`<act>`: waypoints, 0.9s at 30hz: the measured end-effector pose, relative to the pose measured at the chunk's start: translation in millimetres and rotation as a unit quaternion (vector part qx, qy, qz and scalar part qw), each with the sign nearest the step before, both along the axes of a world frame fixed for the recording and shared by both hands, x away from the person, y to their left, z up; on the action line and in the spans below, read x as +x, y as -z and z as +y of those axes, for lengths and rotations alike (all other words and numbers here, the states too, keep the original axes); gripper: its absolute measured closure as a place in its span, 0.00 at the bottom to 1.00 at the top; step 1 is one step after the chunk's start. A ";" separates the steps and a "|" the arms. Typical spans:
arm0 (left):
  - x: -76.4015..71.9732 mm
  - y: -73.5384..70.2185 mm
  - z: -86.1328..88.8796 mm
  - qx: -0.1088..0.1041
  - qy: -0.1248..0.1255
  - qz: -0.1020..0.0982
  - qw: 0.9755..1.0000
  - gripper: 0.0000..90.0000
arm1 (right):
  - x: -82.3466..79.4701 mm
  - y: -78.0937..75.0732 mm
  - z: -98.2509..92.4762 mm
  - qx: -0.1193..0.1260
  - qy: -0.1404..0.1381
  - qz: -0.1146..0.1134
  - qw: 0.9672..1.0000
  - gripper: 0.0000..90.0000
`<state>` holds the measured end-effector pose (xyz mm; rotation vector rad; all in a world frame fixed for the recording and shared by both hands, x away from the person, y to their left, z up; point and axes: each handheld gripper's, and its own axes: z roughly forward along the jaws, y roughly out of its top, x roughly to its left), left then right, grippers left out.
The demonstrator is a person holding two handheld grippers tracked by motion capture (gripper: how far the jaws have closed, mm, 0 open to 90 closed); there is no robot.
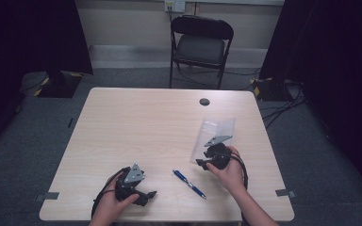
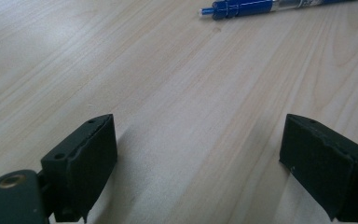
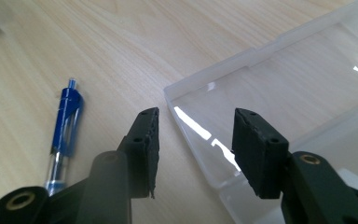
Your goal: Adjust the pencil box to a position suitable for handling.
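Pale table, clear open plastic case.

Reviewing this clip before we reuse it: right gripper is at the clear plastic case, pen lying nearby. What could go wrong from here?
1. The right gripper has open jaws straddling the near edge of the clear plastic case; the thin, glossy rim could slip out or the case could skid across the table.
2. The blue pen lies loose between the hands; either one could knock it rolling.
3. The left gripper is open over bare wood, nothing braces the case.
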<state>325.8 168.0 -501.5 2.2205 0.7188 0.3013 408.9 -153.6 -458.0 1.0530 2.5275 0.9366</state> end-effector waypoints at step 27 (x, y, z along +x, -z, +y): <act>0.0 0.0 0.1 0.000 0.000 0.000 1.000 0.12 | 16.3 19.3 40.2 -0.008 0.101 0.025 0.995 0.72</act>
